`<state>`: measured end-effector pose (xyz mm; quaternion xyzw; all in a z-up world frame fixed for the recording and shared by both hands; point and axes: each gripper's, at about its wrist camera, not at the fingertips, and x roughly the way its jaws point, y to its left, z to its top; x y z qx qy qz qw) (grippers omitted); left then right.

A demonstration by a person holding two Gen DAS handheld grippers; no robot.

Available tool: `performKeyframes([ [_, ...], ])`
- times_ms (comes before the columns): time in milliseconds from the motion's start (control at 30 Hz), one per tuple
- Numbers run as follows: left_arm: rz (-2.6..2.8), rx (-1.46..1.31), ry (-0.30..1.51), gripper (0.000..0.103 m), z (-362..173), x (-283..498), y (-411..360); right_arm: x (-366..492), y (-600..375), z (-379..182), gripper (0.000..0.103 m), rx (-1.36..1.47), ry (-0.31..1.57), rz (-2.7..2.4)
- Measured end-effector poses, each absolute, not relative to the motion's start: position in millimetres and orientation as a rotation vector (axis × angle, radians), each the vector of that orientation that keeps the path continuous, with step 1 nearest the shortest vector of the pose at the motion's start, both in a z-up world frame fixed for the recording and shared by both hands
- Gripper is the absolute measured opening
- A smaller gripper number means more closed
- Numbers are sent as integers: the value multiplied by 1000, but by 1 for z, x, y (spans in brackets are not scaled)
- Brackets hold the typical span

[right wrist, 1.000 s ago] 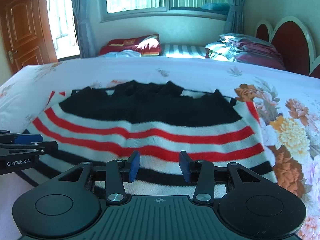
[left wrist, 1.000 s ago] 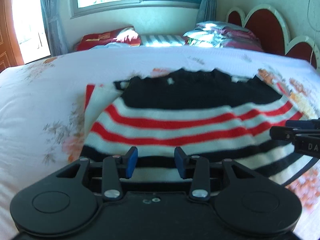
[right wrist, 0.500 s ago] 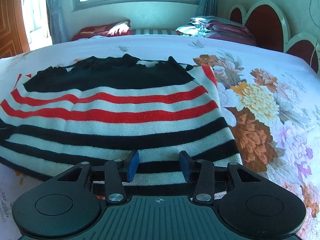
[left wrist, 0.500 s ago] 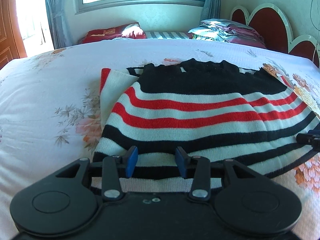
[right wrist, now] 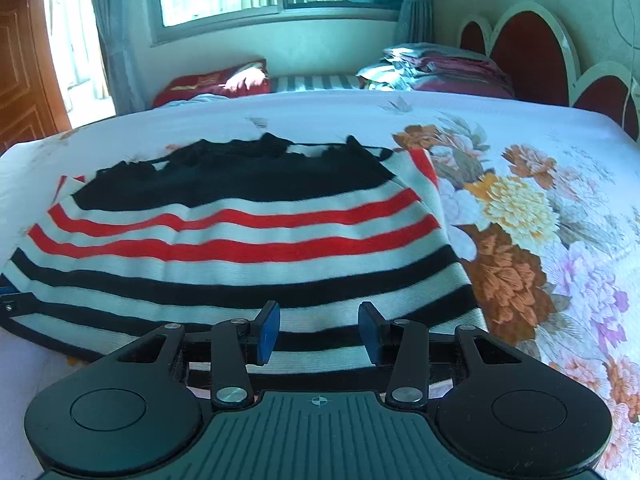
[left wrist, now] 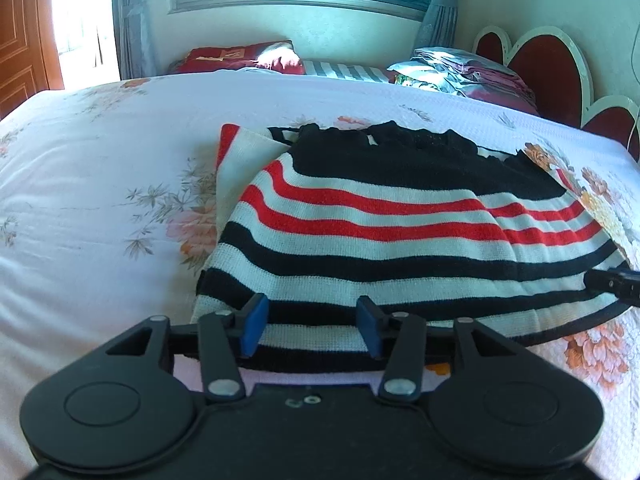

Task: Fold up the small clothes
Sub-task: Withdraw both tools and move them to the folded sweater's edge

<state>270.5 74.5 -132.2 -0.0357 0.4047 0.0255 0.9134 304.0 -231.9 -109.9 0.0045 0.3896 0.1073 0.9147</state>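
A folded striped sweater [left wrist: 400,240] is laid flat on the floral bed [left wrist: 100,200]. At its near hem, the left hand-held gripper [left wrist: 310,326] is being opened, pads clear of the knit. The right hand-held gripper [right wrist: 318,332] is held unclenched, grasping nothing, over the same hem.

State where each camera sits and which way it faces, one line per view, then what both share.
Left wrist: rides on the left gripper, jaws opening, above the striped sweater's near-left hem, facing the window; right gripper's tip shows.
Right wrist: rides on the right gripper, above the near-right hem, facing the headboard.
Shared: sweater, floral bedsheet, red pillow.
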Motion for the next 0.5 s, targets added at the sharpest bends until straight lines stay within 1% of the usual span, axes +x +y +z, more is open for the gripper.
performKeyframes([
  [267, 76, -88, 863, 48, -138, 275, 76, 309, -201, -113, 43, 4, 811, 288],
  [333, 78, -99, 868, 50, -136, 273, 76, 313, -192, -120, 43, -39, 845, 293],
  [500, 80, -143, 877, 62, -128, 268, 76, 313, -192, -118, 43, -34, 848, 305],
])
